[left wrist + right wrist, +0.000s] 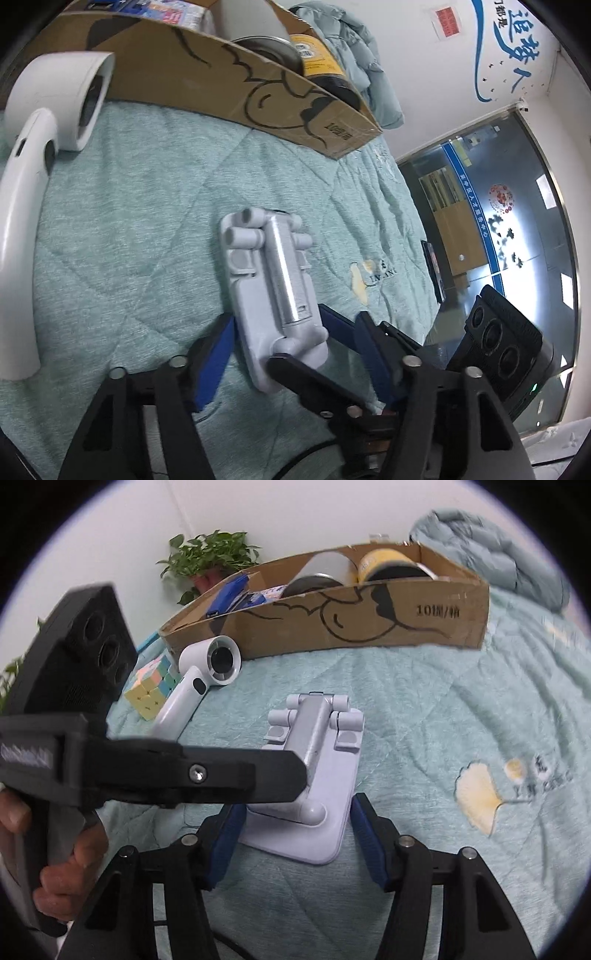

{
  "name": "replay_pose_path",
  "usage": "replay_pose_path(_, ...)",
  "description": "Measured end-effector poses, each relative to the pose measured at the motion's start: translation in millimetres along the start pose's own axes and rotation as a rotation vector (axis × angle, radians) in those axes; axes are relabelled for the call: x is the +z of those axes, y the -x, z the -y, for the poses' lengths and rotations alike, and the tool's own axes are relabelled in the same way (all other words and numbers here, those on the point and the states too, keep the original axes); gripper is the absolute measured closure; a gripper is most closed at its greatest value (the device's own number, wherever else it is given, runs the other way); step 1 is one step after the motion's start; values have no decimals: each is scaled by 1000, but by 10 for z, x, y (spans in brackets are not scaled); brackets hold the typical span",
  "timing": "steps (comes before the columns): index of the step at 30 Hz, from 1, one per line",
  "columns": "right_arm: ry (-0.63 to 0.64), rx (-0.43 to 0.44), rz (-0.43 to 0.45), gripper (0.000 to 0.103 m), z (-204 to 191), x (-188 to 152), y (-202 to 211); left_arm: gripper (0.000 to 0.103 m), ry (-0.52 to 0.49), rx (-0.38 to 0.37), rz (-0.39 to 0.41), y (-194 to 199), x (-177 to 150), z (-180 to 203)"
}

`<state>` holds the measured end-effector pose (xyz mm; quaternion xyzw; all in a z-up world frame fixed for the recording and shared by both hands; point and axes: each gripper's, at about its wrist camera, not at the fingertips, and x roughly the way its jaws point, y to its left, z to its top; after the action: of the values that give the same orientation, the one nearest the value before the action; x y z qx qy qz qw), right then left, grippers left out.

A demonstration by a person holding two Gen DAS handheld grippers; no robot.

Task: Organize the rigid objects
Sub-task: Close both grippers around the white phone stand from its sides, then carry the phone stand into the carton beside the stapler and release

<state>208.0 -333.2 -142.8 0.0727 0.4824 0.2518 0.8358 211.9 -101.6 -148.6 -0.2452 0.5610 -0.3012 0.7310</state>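
Quilted bed (424,709) carries a folded phone stand (317,775) before the cardboard box (332,624); both grippers' fingers bracket it, spread, gripping nothing. Close squarely across its base before lifting.

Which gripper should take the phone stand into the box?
Right, probably. The right gripper has its fingers on both sides of the phone stand, square-on; the left gripper meets it at an angle.

Office corner: quilt-covered bed (424,709), glass partition (491,236) with signage.
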Motion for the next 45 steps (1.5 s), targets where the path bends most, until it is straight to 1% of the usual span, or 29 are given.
replay_pose_path(1, -24, 23, -3, 45, 21, 26, 0, 49, 9, -2, 1, 6, 0, -23)
replay_pose_path(3, -90, 98, -18, 45, 94, 73, -9, 59, 20, 2, -1, 33, -15, -75)
replay_pose_path(4, -137, 149, -28, 45, 138, 83, -18, 59, 23, 0, 1, 48, -18, -95)
replay_pose_path(5, -159, 167, -35, 45, 125, 63, -30, 59, 28, -3, 3, 57, -17, -107)
replay_pose_path(7, -170, 181, -37, 45, 107, 49, -20, 64, 30, 6, 15, 101, -17, -120)
replay_pose_path(9, -167, 190, -38, 45, 81, 49, -21, 71, 16, 25, 36, 155, -14, -109)
replay_pose_path(12, -96, 162, -15, 45, -63, 62, 29, 71, -2, 26, 65, 265, -13, -87)
replay_pose_path(16, -55, 190, 20, 45, -173, 167, 34, 71, -5, 45, 124, 484, 33, -71)
replay_pose_path(20, -8, 215, 65, 45, -276, 352, 68, 71, -31, 60, 183, 724, 161, -18)
replay_pose_path(25, 58, 221, 145, 45, -388, 677, 147, 71, -95, 74, 267, 1076, 448, 124)
replay_pose_path(27, 84, 224, 179, 45, -439, 855, 166, 71, -114, 85, 298, 1194, 567, 165)
replay_pose_path(31, 117, 239, 213, 44, -546, 1142, 108, 71, -149, 121, 349, 1452, 831, 214)
replay_pose_path(34, 140, 229, 224, 44, -627, 1382, -1, 71, -148, 143, 364, 1488, 1108, 243)
replay_pose_path(36, 149, 223, 218, 44, -648, 1503, -89, 71, -140, 153, 364, 1491, 1271, 202)
replay_pose_path(39, 127, 239, 178, 44, -585, 1661, -221, 71, -115, 165, 347, 1453, 1512, 97)
replay_pose_path(45, 97, 214, 87, 44, -535, 1911, -563, 71, -42, 150, 285, 1227, 1935, -207)
